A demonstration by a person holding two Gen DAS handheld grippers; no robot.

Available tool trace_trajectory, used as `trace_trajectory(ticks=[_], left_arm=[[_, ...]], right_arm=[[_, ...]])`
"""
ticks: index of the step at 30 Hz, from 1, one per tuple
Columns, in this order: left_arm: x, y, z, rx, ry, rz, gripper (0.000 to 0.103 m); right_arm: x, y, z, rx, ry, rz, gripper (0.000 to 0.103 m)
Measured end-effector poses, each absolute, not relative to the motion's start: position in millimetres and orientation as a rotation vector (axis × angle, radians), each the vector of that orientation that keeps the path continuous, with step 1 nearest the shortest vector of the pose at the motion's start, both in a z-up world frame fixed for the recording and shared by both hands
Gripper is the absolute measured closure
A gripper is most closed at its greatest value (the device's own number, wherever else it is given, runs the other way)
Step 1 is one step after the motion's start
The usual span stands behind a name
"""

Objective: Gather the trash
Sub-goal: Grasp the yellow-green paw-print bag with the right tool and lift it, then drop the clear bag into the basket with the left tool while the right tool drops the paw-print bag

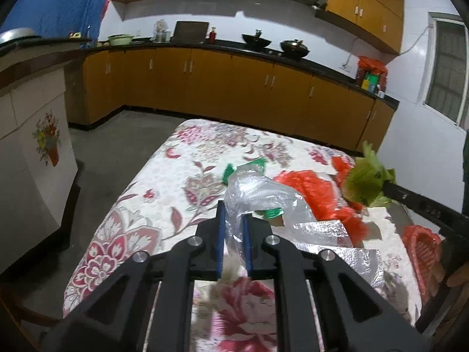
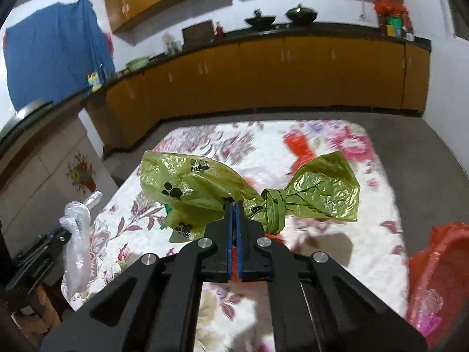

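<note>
The right hand-held gripper (image 2: 234,205) is clenched on the knotted olive-green plastic bag with black paw prints (image 2: 205,187), pinching it just beside the knot and holding it above the floral-cloth worktop (image 2: 366,246). The left hand-held gripper (image 1: 233,214) grasps a crumpled clear plastic bag (image 1: 255,190), also lifted off the cloth. Both bags look light, limp and slippery; the film could slide from the pads, so the knot or a bunched fold is likely the surest hold. Crumpled red plastic (image 1: 310,187) and silver foil sheets (image 1: 319,231) lie on the cloth, uncollected

Knotted green bag (image 2: 205,187) and clear plastic (image 1: 255,193), both lifted off table
</note>
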State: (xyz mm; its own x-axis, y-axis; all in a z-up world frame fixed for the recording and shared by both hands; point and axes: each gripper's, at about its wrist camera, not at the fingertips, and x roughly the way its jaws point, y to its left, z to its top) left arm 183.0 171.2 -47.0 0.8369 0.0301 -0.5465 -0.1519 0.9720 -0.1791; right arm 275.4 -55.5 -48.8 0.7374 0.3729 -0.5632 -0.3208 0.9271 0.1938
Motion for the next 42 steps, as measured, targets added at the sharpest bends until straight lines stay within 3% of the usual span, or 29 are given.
trace_trajectory(ticks=[23, 42], left_arm=[[190.6, -7.2, -9.9, -0.135, 0.538, -0.32, 0.091], [195.3, -152.6, -22.2, -0.032, 0.57, -0.581, 0.091]], right_arm=[[172.8, -251.5, -23.6, 0.174, 0.507, -0.063, 0.1], [146.2, -328.7, -33.8, 0.337, 0.479, -0.142, 0.1]])
